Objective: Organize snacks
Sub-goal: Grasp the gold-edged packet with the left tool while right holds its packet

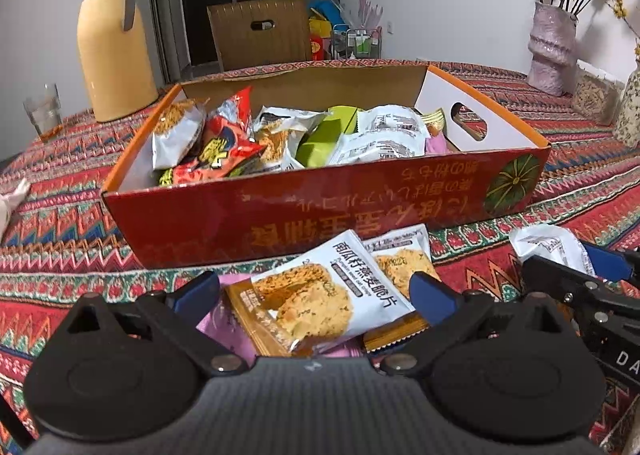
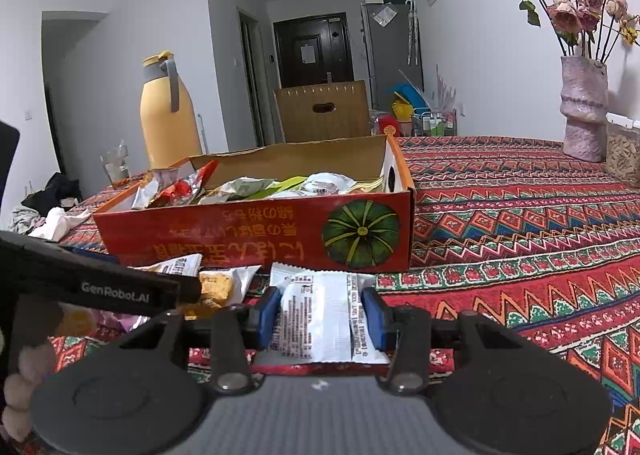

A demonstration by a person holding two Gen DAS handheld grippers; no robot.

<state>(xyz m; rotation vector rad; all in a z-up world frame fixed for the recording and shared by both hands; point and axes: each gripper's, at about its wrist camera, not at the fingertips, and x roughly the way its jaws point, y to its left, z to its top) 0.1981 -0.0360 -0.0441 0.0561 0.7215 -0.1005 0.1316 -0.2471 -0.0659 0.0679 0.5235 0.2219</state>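
A red cardboard box (image 1: 320, 211) with an orange rim holds several snack packets; it also shows in the right wrist view (image 2: 256, 235). In front of it on the cloth lie oat-crisp packets (image 1: 320, 291) on a pink packet. My left gripper (image 1: 316, 291) is open, its blue pads on either side of the top oat-crisp packet. My right gripper (image 2: 324, 315) is shut on a white snack packet (image 2: 320, 319), low over the table just before the box. That gripper and its packet (image 1: 552, 245) show at the right in the left wrist view.
A yellow thermos (image 1: 114, 47) and a glass (image 1: 42, 111) stand at the back left. A pink vase (image 1: 550, 47) with dried flowers stands at the back right. A patterned red cloth (image 2: 520, 223) covers the table. A chair back (image 1: 260, 31) is behind the box.
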